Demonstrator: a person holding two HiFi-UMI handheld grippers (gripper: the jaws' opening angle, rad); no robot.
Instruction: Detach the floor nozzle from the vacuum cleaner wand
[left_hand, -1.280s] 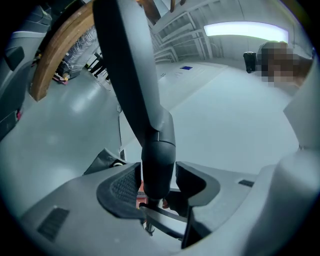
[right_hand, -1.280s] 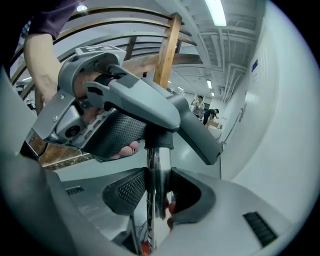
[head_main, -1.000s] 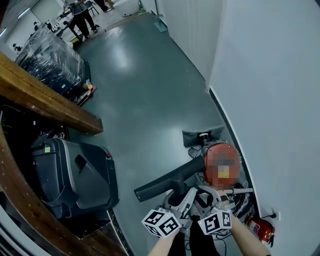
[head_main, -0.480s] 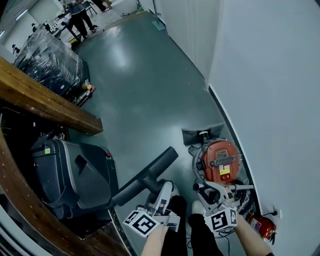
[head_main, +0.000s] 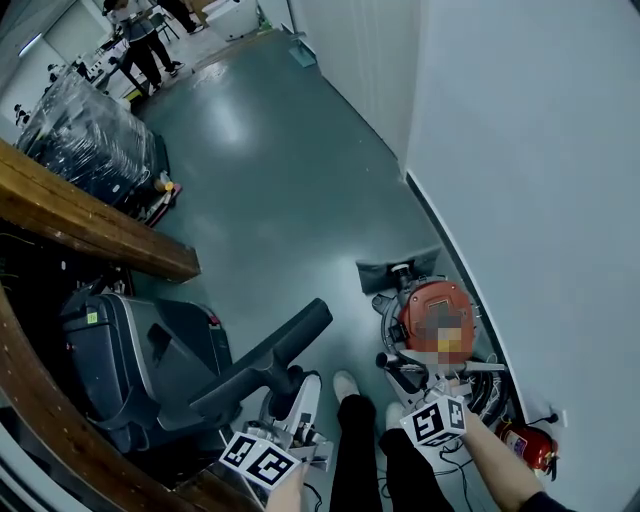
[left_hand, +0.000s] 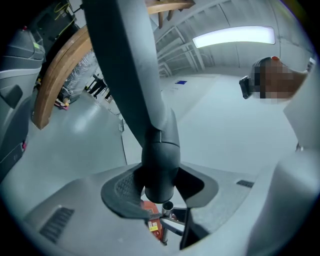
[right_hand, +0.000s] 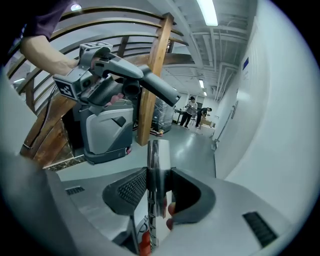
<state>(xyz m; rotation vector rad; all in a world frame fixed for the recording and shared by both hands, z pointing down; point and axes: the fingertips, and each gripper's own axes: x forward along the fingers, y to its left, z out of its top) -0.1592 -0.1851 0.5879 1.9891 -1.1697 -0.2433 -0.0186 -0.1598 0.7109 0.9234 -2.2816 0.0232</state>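
Observation:
The dark grey floor nozzle (head_main: 265, 358) hangs in the air at lower left, separate from the wand. My left gripper (head_main: 288, 385) is shut on its round neck (left_hand: 160, 165), and the long nozzle head (left_hand: 125, 60) rises past the jaws. At lower right my right gripper (head_main: 412, 388) is shut on the chrome wand (right_hand: 158, 170), which stands upright between its pads. The wand's open end (left_hand: 167, 206) shows bare below the nozzle neck in the left gripper view. From the right gripper view, the left gripper (right_hand: 107, 85) and nozzle (right_hand: 150, 85) are up at the left.
The red vacuum canister (head_main: 435, 318) sits on the floor by the white wall (head_main: 530, 200), with a red fire extinguisher (head_main: 520, 445) near it. A grey floor machine (head_main: 130, 360) and a wooden beam (head_main: 90, 225) stand at left. People (head_main: 135, 40) are far off.
My left gripper has carried the nozzle leftward and up, away from the wand and the canister. The right gripper has stayed nearly in place on the wand.

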